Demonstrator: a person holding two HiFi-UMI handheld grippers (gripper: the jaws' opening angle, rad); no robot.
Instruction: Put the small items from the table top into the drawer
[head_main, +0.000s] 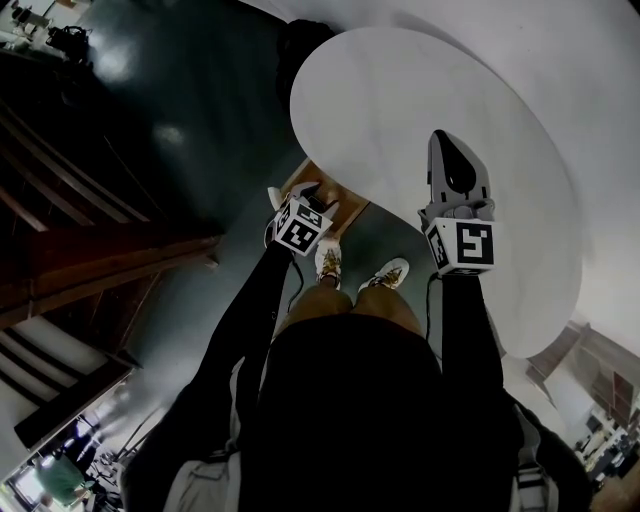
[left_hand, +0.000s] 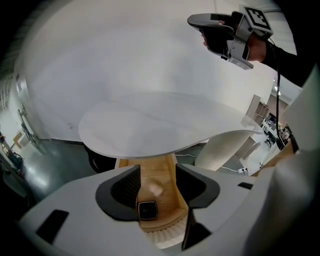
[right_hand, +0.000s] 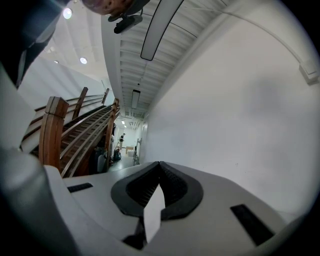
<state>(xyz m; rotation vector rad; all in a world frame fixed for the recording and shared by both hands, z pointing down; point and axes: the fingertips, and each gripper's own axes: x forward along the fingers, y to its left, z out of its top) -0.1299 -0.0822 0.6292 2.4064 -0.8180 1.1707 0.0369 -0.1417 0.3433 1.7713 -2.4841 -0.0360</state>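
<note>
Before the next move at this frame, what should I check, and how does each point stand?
1. Drawer open below the table edge: ok.
2. Left gripper over the drawer, jaws apart, nothing between the pads: ok.
3. Dark square item lying in the drawer: ok.
4. Pale item in the drawer: blurred, cannot tell whether it lies at rest.
5. Table top: no small items seen on the part in view: ok.
6. Right gripper above the table, jaws together, nothing held: ok.
</note>
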